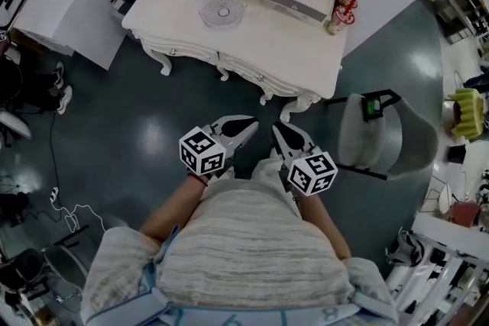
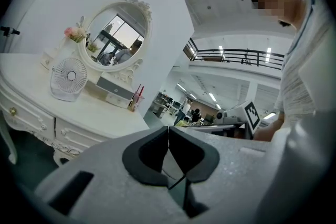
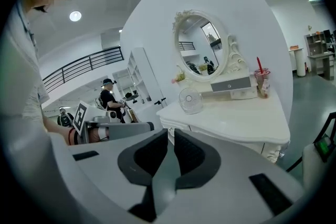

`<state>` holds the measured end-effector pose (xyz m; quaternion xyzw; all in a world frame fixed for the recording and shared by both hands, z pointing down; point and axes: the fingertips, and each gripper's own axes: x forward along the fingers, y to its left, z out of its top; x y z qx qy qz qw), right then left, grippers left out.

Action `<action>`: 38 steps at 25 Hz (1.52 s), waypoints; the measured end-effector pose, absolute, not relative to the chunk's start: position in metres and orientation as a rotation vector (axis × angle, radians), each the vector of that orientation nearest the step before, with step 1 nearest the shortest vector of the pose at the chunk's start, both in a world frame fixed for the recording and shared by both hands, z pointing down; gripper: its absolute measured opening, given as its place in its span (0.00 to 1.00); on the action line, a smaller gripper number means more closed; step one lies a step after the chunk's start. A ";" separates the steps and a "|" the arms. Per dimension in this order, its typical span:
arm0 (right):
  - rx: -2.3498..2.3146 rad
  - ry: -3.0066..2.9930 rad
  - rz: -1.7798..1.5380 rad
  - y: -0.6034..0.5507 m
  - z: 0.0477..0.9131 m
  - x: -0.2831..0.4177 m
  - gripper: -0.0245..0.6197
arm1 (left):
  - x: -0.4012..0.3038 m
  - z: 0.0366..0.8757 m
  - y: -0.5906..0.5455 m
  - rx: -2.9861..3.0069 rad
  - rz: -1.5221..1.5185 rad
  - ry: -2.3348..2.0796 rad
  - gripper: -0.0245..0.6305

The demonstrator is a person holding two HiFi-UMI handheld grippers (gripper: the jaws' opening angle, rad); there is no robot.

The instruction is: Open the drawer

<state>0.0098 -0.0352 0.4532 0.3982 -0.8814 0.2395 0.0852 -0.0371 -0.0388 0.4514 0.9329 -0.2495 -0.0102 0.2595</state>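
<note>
Both hold nothing. My left gripper (image 2: 168,131) has its fingers pressed shut; my right gripper (image 3: 170,136) has them a crack apart. Neither touches the white carved dressing table (image 1: 306,50).

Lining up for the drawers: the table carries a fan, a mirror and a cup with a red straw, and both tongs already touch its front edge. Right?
Not quite. The fan, mirror and cup are on the table, but neither the left tongs nor the right tongs touch it: the head view shows floor between them and its front edge.
</note>
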 end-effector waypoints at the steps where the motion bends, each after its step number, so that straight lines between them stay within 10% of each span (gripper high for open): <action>1: 1.174 -2.627 0.716 -0.039 0.454 0.014 0.05 | -0.032 0.453 -0.043 2.528 -0.018 -0.683 0.06; 38: 0.939 -2.521 0.741 -0.134 0.571 0.066 0.05 | 0.031 0.581 -0.154 2.410 0.273 -0.827 0.06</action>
